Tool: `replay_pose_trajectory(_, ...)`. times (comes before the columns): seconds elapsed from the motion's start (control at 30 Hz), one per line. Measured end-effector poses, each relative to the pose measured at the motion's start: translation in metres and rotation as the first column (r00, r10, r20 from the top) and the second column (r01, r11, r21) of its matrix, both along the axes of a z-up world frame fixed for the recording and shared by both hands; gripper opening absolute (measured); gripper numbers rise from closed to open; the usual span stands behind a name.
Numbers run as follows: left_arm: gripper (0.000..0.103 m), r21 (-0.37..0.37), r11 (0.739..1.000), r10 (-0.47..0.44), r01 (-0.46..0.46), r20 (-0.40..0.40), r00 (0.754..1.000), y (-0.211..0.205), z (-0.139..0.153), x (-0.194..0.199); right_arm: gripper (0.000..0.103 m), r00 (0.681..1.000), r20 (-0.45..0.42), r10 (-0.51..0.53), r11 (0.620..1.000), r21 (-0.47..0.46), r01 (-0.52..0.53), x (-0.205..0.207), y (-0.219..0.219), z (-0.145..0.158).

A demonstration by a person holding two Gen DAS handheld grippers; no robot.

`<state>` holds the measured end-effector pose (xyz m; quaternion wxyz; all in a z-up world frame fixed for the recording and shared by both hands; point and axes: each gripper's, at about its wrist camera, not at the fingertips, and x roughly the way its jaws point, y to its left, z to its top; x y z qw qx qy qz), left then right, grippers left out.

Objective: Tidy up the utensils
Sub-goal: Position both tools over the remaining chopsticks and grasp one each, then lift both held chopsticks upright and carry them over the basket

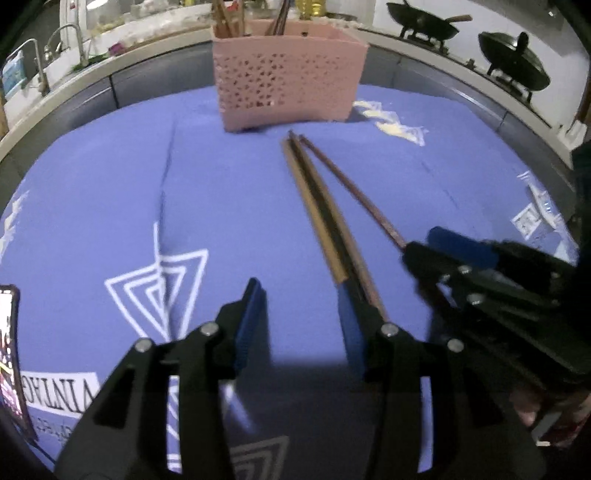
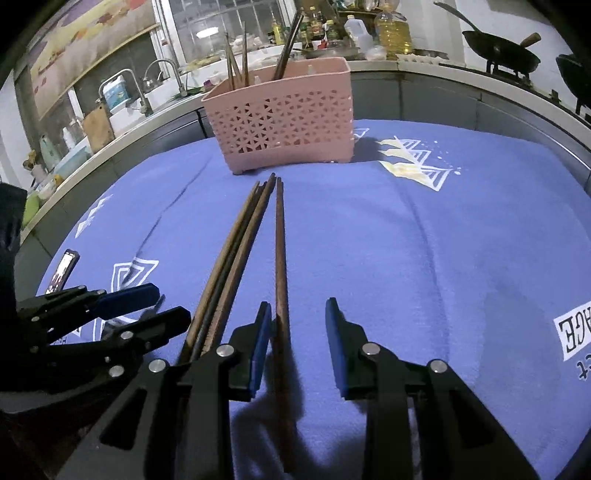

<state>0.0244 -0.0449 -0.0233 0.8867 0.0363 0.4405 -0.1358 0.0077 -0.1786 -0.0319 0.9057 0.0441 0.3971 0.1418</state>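
Note:
Several brown chopsticks [image 1: 317, 206] lie on the blue cloth, pointing at a pink perforated utensil basket [image 1: 288, 74] that holds more chopsticks. My left gripper [image 1: 301, 325] is open and empty, its right finger beside the chopstick bundle. My right gripper [image 2: 295, 343] is open, with a single reddish chopstick [image 2: 280, 258] lying between its fingers, close to the left pad. The bundle [image 2: 229, 258] lies just left of it. The basket [image 2: 280, 114] stands straight ahead. The right gripper also shows in the left wrist view [image 1: 439, 243], and the left gripper in the right wrist view [image 2: 162, 306].
A blue printed cloth [image 2: 443, 240] covers the table. A phone [image 2: 62, 273] lies at the left edge. Behind are a sink with taps [image 2: 147, 92], bottles [image 2: 391, 33] and black woks [image 2: 498, 48] on a stove.

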Motion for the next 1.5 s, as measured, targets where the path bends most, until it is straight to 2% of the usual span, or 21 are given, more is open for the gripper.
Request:
replay_pose_trajectory(0.13,0.041,0.008,0.999,-0.032,0.032,0.016,0.999,-0.008,0.002,-0.004,0.031,1.000,0.000,-0.004,1.000,0.005,0.004,0.002,-0.001,0.000)
replay_pose_trajectory(0.2,0.042,0.043,0.998,-0.036,0.035,0.003,0.999,-0.013,-0.004,-0.002,0.031,1.000,-0.001,-0.004,1.000,0.009,0.004,0.002,-0.002,-0.001)
replay_pose_trajectory(0.43,0.044,0.034,0.999,-0.023,0.023,0.013,1.000,-0.011,-0.006,-0.004,0.031,1.000,-0.003,0.007,1.000,0.008,-0.007,0.002,0.000,-0.001)
replay_pose_trajectory(0.9,0.041,0.087,0.996,0.012,-0.014,0.028,1.000,-0.015,-0.008,0.009,0.031,0.999,0.030,0.013,0.997,-0.078,-0.011,-0.002,0.011,-0.003)
replay_pose_trajectory(0.93,0.036,0.088,0.996,0.008,-0.010,0.033,0.999,-0.014,-0.008,0.009,0.031,0.999,0.030,0.020,0.997,-0.077,-0.017,-0.001,0.011,-0.003)
replay_pose_trajectory(0.97,0.015,0.081,0.997,-0.003,0.000,0.039,0.999,-0.014,-0.008,0.009,0.027,0.999,0.033,0.032,0.996,-0.083,-0.029,-0.002,0.014,-0.004)
replay_pose_trajectory(1.0,0.008,0.072,0.997,-0.015,0.012,0.040,0.999,-0.013,-0.008,0.009,0.015,0.998,0.036,0.045,0.994,-0.099,-0.041,-0.003,0.016,-0.004)
replay_pose_trajectory(1.03,0.007,0.064,0.998,-0.021,0.019,0.035,0.999,-0.009,-0.008,0.009,0.008,0.997,0.035,0.062,0.992,-0.111,-0.058,-0.003,0.018,-0.004)
replay_pose_trajectory(1.2,0.006,0.050,0.999,-0.006,0.005,0.015,1.000,0.023,-0.007,0.004,0.006,0.999,-0.012,0.049,0.995,-0.088,-0.050,-0.008,-0.001,-0.002)
replay_pose_trajectory(1.3,0.007,0.030,0.999,-0.012,0.012,-0.007,1.000,0.047,-0.007,-0.009,0.006,0.995,-0.050,0.082,0.995,-0.060,-0.085,-0.019,-0.012,-0.002)
replay_pose_trajectory(1.37,0.018,0.026,1.000,-0.014,0.014,-0.021,1.000,0.052,-0.006,-0.011,0.007,0.993,-0.070,0.098,0.994,-0.037,-0.101,-0.021,-0.017,-0.002)
replay_pose_trajectory(1.5,0.022,0.059,0.998,-0.024,0.025,-0.021,1.000,0.047,-0.004,0.005,0.007,0.987,-0.115,0.110,0.994,-0.007,-0.111,0.004,-0.015,0.002)
